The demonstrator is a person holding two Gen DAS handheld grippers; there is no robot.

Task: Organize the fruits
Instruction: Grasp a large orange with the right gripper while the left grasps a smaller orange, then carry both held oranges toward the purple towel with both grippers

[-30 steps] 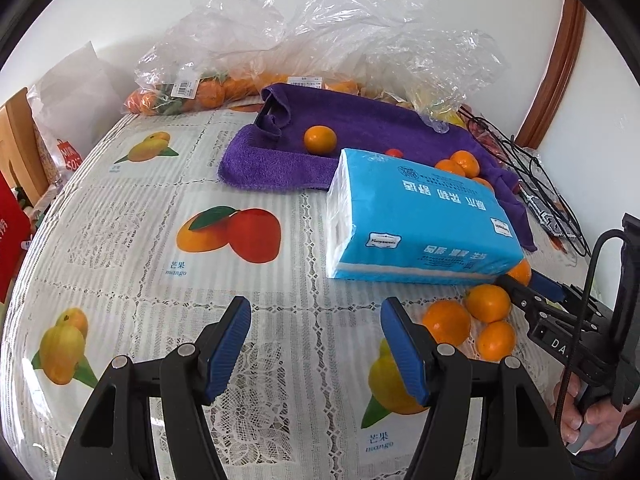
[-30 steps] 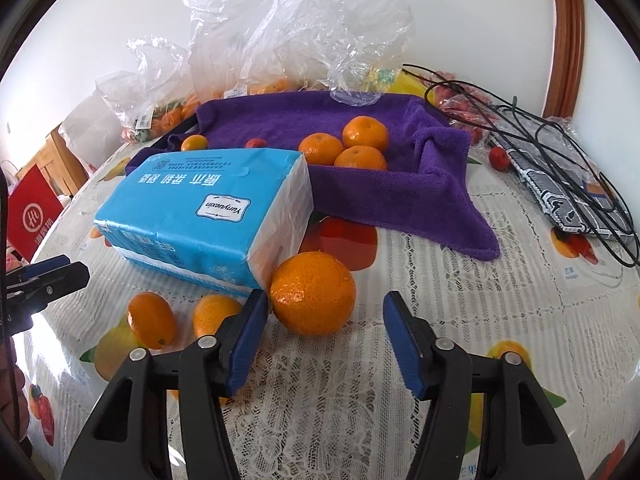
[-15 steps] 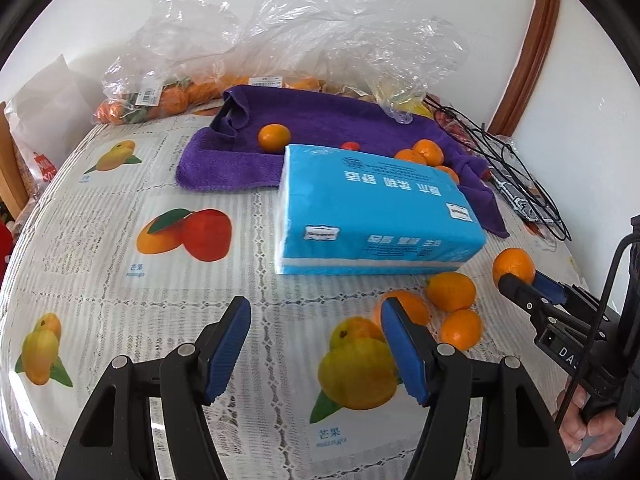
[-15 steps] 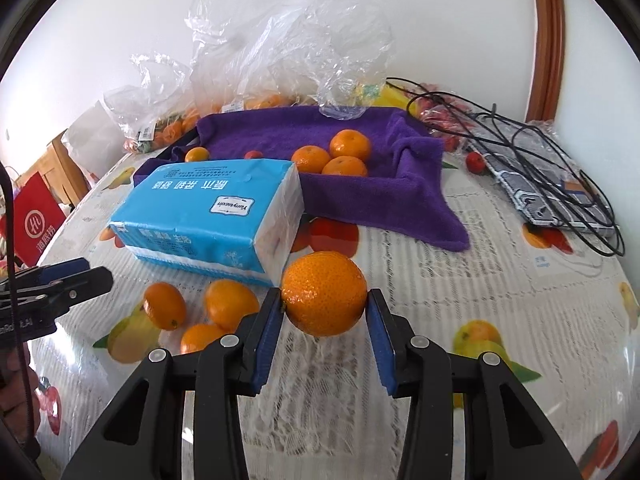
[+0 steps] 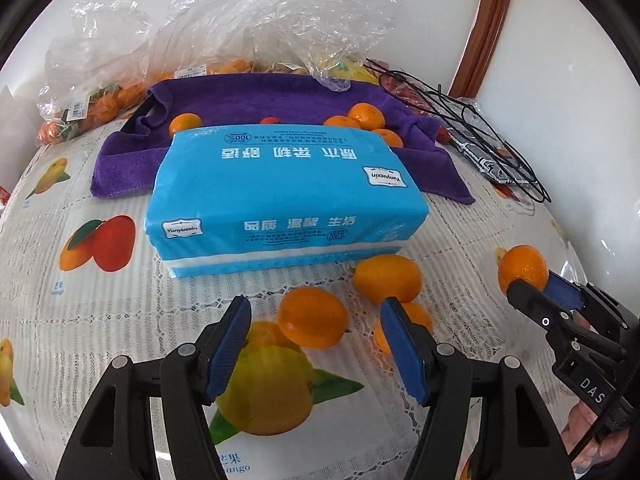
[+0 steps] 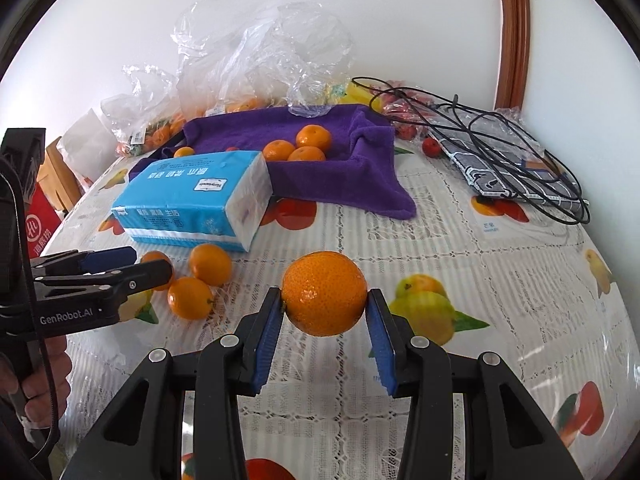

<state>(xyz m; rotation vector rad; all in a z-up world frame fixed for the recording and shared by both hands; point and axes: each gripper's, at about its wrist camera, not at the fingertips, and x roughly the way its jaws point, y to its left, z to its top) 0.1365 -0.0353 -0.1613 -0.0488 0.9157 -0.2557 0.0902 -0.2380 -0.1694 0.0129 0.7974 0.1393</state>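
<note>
One orange point(image 6: 324, 293), gripped between the blue pads of the right gripper point(image 6: 325, 322) and held clear above the tablecloth point(image 6: 460, 248), fingers closed to the fruit's width. Three loose oranges point(image 6: 209, 263) on the cloth near the front edge of the tissue pack point(image 6: 192, 204), clustered close together. Left gripper point(image 5: 316, 350), fingers spread wide, holding nothing, poised over the cluster with one orange point(image 5: 313, 317) showing between the pads. One blue tissue pack, lying flat, its far side against the purple towel point(image 6: 340, 176). Three oranges point(image 6: 300, 146) grouped on the towel, plus one more point(image 6: 184, 152) at its left end beyond the pack. Small red item on the towel, too small to identify. Clear plastic bags point(image 6: 256, 64) of further fruit behind, number uncertain. One patterned flat item with black cables point(image 6: 516, 164) at right.
</note>
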